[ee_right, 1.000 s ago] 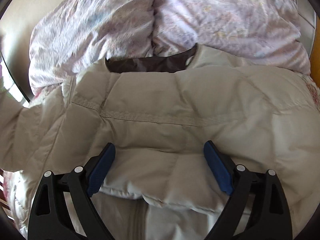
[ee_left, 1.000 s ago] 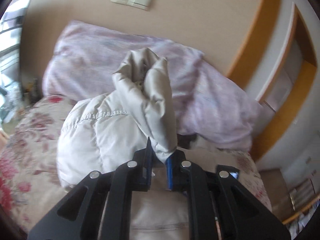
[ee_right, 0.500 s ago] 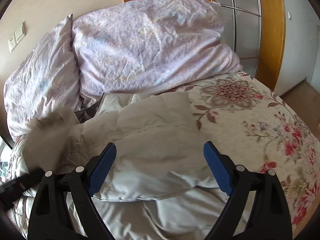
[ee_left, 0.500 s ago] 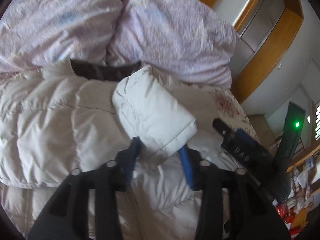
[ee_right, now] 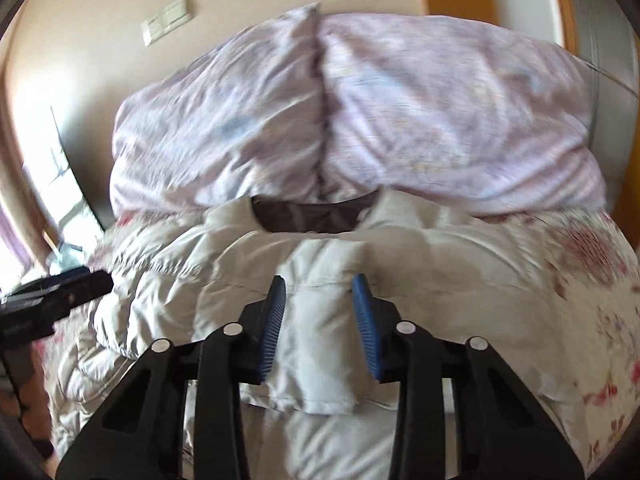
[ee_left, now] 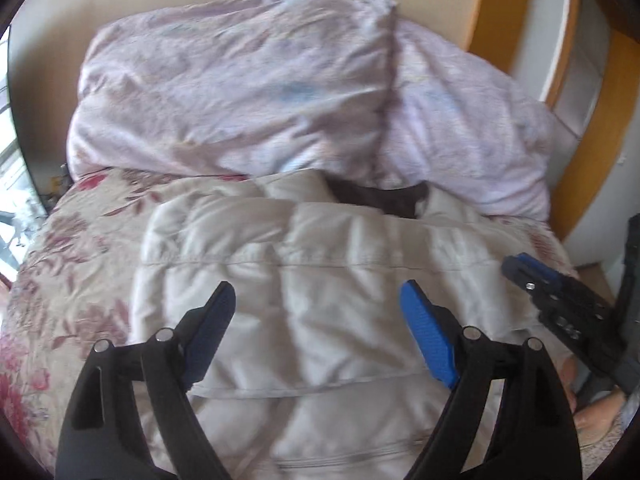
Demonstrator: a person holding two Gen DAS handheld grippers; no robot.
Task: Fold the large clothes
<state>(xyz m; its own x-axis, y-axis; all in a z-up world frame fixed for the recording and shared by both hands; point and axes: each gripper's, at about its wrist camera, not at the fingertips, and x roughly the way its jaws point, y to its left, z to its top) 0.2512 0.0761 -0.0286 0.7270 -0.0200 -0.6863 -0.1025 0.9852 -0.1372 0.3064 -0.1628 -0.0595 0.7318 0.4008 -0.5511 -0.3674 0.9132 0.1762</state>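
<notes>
Jacket [ee_left: 320, 280], pale cream, quilted and puffy, lies spread on the bed, filling the centre and lower half of both views. Dark brown lining [ee_right: 308, 216] shows at the collar, toward the upper middle of the frame, hard against the pillows. No brand, label or legible writing visible on it anywhere; both frames are motion-blurred.

Left gripper [ee_left: 320, 332]: blue pads spread wide at lower centre of the left wrist view, nothing between them, jacket surface lying flat beyond and beneath the fingers. I cannot tell whether the tips touch the fabric.

Right gripper [ee_right: 319, 326]: blue pads drawn in close at lower centre of the right wrist view, a raised fold of jacket pinched up between them, the fold's hem hanging toward the lower edge. Same gripper shows at the right edge of the left wrist view.

Pillows [ee_left: 240, 92], two, lilac and wrinkled, stand side by side across the upper half. Floral bedspread [ee_left: 68, 248] shows at left in the left wrist view. Wall switch plate [ee_right: 166, 20] sits at upper left in the right wrist view; no markings readable. Orange wood trim [ee_left: 492, 12] at upper right.
</notes>
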